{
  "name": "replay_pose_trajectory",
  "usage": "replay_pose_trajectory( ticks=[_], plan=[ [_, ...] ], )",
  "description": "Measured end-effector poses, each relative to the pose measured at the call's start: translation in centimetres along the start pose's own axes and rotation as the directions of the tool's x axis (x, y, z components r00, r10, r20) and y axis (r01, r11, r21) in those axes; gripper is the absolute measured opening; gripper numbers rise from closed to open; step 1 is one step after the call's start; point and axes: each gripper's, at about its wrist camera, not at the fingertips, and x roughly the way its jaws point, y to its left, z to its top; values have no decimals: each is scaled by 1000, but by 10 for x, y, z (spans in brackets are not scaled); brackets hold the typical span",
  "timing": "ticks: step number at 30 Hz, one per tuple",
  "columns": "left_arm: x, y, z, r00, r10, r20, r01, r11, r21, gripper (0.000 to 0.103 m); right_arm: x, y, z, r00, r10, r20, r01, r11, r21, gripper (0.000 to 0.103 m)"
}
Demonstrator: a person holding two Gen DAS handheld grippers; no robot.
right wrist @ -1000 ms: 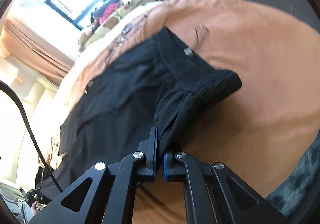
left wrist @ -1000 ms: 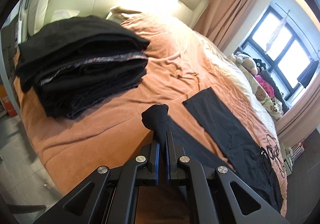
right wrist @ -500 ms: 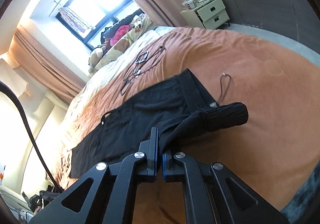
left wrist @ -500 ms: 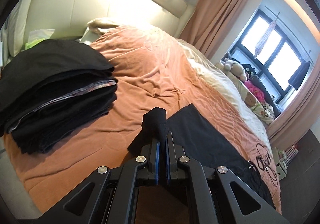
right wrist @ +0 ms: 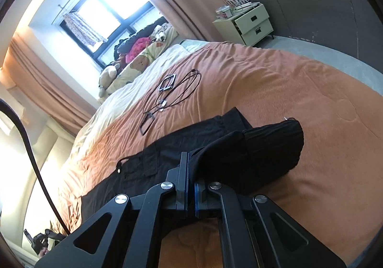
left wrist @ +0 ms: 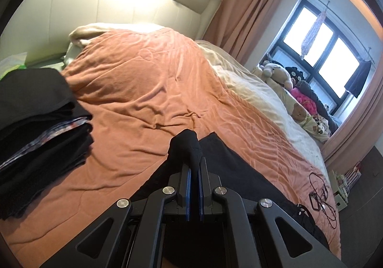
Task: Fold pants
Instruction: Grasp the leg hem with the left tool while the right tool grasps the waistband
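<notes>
Jaws on both grippers are clamped tight on black cloth: the left gripper [left wrist: 194,167] pinches a bunched end of the pants [left wrist: 239,172], prob. a leg hem, and the right gripper [right wrist: 190,167] pinches the ribbed waistband end, which droops over to its right. The pants lie stretched across the orange bedspread [left wrist: 143,91], both held ends lifted off it, the middle flat.

To do this fold well: keep both ends level w/ each other, carry them over together so edge lands on edge, and keep the cloth lightly taut (slack will wrinkle the middle). Lower flat before letting go, clear of the cables.

Count: 1 pair of pants in hand; 1 stack of folded dark clothes [left wrist: 40,129], layers too dark to count; 1 tangle of black cables [right wrist: 172,93]; 1 nightstand [right wrist: 249,22]; several soft toys [left wrist: 277,74] by the window.
</notes>
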Motion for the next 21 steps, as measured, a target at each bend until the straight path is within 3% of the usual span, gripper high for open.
replay_pose_trajectory(
  ticks=[11, 21],
  plan=[
    [97, -47, 15, 998, 53, -35, -51, 996, 72, 5, 78, 15, 28, 990, -119, -76, 121, 992, 26, 0],
    [186, -66, 24, 989, 126, -82, -115, 985, 125, 5, 162, 34, 55, 962, -209, -175, 210, 978, -10, 0]
  ],
)
